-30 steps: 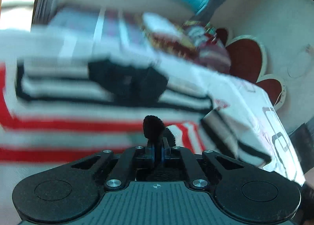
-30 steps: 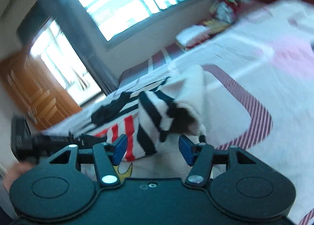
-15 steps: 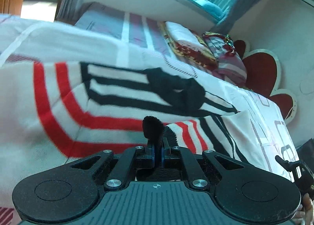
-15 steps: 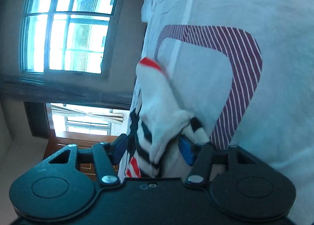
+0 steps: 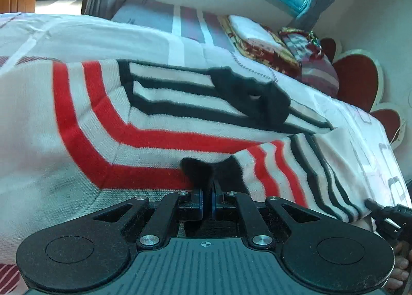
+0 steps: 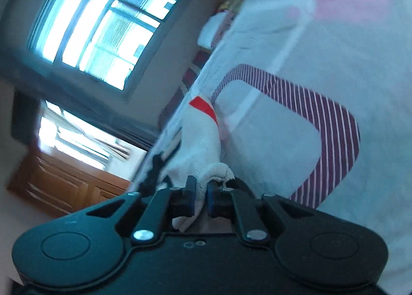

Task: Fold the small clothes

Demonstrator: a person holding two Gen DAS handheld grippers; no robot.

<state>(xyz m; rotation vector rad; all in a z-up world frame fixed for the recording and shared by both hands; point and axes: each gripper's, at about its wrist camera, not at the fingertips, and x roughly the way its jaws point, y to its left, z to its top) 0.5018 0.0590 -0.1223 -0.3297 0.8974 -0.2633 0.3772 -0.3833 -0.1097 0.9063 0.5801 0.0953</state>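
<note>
We see the sweater (image 5: 159,125) spread on the bed (image 5: 360,125), pillows (image 5: 260,40) beyond it at one o'clock, the headboard (image 5: 358,84) at two o'clock.

White sweater (image 5: 159,125) with red and black stripes; bedspread (image 6: 334,68) seemingly pale pink.

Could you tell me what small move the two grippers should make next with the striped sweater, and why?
Probably carry both pinched edges together across the sweater's body. The left gripper is shut on the black cuff of the striped sweater, and the right gripper has just been closing and now pinches white knit, so both grips look set while the sweater lies on the bed.
</note>
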